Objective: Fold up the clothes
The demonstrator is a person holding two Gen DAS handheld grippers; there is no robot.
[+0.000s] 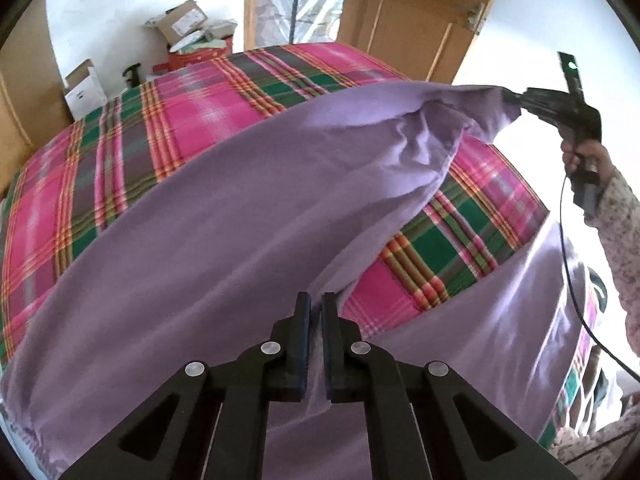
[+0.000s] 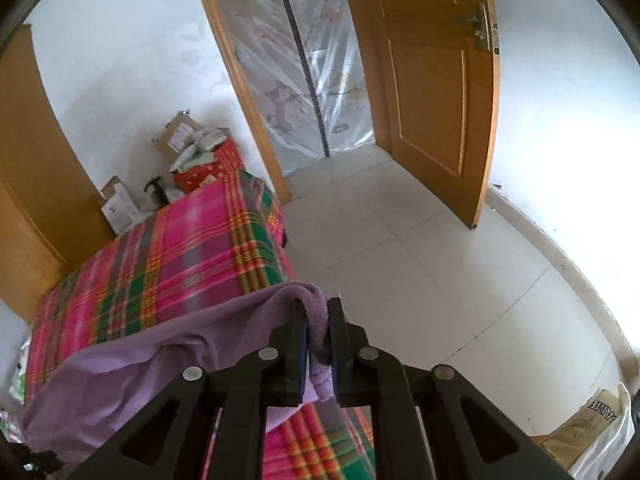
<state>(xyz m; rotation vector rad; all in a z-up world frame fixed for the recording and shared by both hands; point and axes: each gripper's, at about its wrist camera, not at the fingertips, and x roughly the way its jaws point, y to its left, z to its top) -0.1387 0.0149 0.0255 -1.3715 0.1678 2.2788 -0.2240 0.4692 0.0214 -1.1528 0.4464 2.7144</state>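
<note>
1. Bedroom setting: a bed under a pink-and-green plaid blanket (image 1: 208, 112) served as the work surface and as the landmark for all positions below; pale floor tiles (image 2: 420, 248) lay beside it.
2. Nearest the left wrist camera, the left gripper (image 1: 316, 304) was clenched on a thin edge of the purple garment (image 1: 192, 240), the cloth pinched between both pads at the near side of the bed.
3. From that pinch the garment ran as one broad, loosely stretched sheet across the bed, lifted clear of the blanket over part of its span, with a second fall of purple cloth hanging over the bed's near edge.
4. At the garment's far end the right gripper (image 2: 318, 312) was closed on a bunched, thicker corner; seen from the left wrist, it was held above the bed's right edge by the person's hand (image 1: 580, 156) in a patterned sleeve (image 1: 620, 232).
5. Progress, as a judgement: early. The garment had been picked up at two points and spread, but no fold or crease line was visible, and creases remained near the right grip. Laying it flat and every fold remained to be done.
6. Beyond the bed's far end stood cardboard boxes (image 2: 180, 136) against the wall and an open wooden door (image 2: 432, 92).
</note>
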